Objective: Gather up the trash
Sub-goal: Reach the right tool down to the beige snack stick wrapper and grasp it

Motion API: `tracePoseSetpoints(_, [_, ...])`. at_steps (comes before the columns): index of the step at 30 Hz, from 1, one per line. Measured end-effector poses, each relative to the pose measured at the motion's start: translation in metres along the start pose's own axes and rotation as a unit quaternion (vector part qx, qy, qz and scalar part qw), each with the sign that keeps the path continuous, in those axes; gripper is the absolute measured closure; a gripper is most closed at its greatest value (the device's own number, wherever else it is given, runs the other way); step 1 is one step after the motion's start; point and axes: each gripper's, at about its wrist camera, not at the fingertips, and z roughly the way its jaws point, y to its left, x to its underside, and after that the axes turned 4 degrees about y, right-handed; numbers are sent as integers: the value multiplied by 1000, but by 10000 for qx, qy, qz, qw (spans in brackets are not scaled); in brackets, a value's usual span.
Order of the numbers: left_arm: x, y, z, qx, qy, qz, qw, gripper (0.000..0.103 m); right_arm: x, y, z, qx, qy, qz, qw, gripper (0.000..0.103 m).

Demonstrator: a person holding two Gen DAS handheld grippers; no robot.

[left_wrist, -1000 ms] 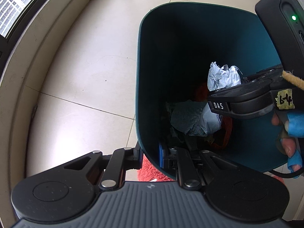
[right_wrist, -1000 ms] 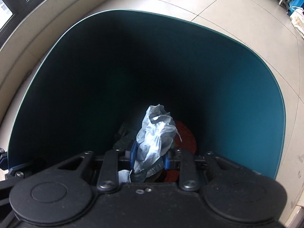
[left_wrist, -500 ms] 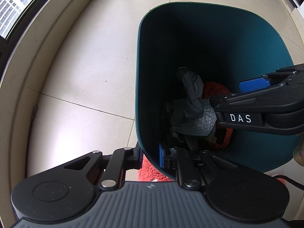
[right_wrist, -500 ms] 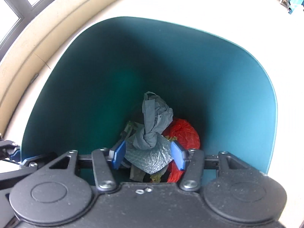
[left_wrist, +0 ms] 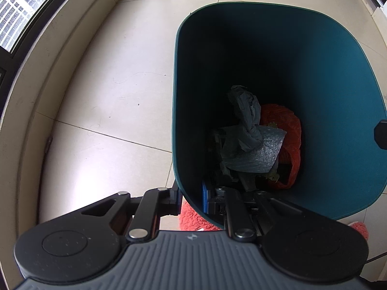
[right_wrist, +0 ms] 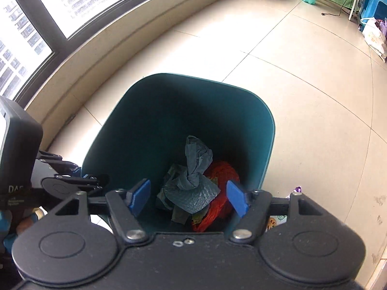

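A dark teal bin point(right_wrist: 263, 130) is seen from above on a tiled floor point(right_wrist: 302, 77), beside a low sill under a window point(right_wrist: 48, 7).

Inside the bin, a knotted grey bag point(right_wrist: 193, 183) is seen lying on top of a red bag point(right_wrist: 225, 176); darker scraps are made out beneath, too dim to name. The grey bag is judged to be deposited: nothing grips it.

The right gripper point(right_wrist: 188, 198) is held above the bin mouth, its blue pads point(right_wrist: 140, 194) spread apart and widening, with nothing between them; the bags are only seen through the gap, far below.

The left gripper point(left_wrist: 191, 197) is clamped on the near rim of the bin, one finger outside the wall and one inside, so the bin is steadied.

Progress: this item is counted as collected. Near the bin's right foot, small colourful bits point(right_wrist: 272, 222) are glimpsed on the floor; whether these are trash cannot be told. A red fluffy thing point(left_wrist: 193, 217) is seen under the near rim. Whether more remains to be collected cannot be judged from these views.
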Motion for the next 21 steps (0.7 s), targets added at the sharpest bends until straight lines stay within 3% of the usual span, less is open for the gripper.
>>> tracePoseSetpoints(4, [0, 0, 1, -14, 9, -15, 10000, 89, 14, -32, -29, 189, -183, 254, 9993, 24])
tracePoseSetpoints(7, [0, 0, 1, -23, 12, -25, 10000, 88, 30, -65, -35, 407, -301, 574, 9971, 13])
tracePoseSetpoints(10, [-1, -1, 1, -33, 21, -43, 10000, 88, 47, -105, -33, 603, -314, 1052, 9921, 8])
tracePoseSetpoints(15, [-1, -4, 2, -136, 25, -58, 9999, 88, 82, -173, 17, 700, 16, 1869, 9799, 6])
tracePoseSetpoints(21, [-1, -5, 4, -154, 42, -75, 9998, 88, 129, -238, 99, 852, 478, 2863, 9532, 8])
